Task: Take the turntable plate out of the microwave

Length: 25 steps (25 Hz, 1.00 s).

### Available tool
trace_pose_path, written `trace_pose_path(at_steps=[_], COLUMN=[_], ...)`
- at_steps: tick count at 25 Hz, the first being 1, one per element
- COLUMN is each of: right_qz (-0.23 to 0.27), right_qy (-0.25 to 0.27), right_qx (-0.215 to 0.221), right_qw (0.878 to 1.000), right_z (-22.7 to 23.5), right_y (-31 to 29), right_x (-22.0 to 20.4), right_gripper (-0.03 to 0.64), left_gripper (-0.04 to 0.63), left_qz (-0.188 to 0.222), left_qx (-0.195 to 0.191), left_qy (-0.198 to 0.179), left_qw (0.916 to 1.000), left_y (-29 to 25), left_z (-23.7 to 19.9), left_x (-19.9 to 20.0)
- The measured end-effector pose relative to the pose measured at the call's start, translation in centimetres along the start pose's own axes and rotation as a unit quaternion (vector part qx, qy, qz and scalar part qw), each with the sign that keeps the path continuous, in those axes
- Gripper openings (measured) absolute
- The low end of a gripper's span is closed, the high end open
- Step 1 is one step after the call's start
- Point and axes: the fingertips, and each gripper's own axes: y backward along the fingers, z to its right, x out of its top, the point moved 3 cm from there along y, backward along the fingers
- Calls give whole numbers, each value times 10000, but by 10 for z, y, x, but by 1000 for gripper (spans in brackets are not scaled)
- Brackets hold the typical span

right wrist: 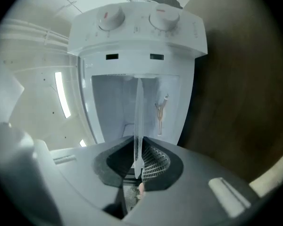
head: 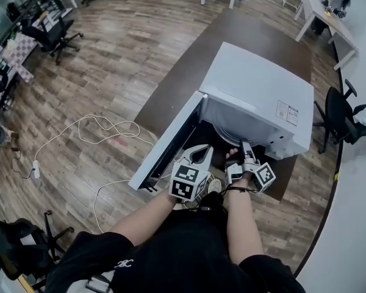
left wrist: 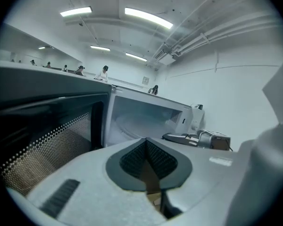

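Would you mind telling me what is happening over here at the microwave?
A person is working at the microwave, whose door stands open. The right gripper has its jaws clamped on the edge of the glass turntable plate at the cavity's mouth. The left gripper is shut and empty near the door.

We count one microwave (head: 256,99), one door (head: 168,140), two knobs (right wrist: 111,17) (right wrist: 164,17). One glass plate (right wrist: 137,117). Two claws: left claw (head: 200,154), right claw (head: 244,149). Two marker cubes (head: 186,182) (head: 263,176), one per claw. One brown bench (head: 232,35). Two white cords (head: 79,124) (head: 104,191) on floor (head: 128,54). At least four office chairs (head: 58,32); we cannot fix exact chair total.
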Motion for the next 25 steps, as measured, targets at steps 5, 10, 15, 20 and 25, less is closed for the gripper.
trace_pose_path(at_steps=[5, 10, 15, 20, 25], right_qz=[-21, -7, 95, 146, 98], right_qy=[111, -9, -63, -87, 13], right_qx=[-21, 27, 163, 287, 308], right_qw=[9999, 10000, 9998, 9994, 9995], right_z=[-2, -4, -15, -27, -37], right_y=[35, 69, 97, 126, 154], right_x=[-17, -41, -58, -69, -72], right_gripper=[41, 41, 41, 41, 43], left_gripper=[8, 8, 8, 8, 8], left_qz=[4, 104, 149, 184, 279], left_qx=[-192, -267, -312, -404, -378], left_qy=[-118, -205, -203, -236, -153], left_qw=[9997, 9994, 9992, 9987, 9988], left_y=[20, 44, 68, 83, 94], left_z=[11, 14, 13, 19, 20], left_x=[-9, -15, -23, -30, -31])
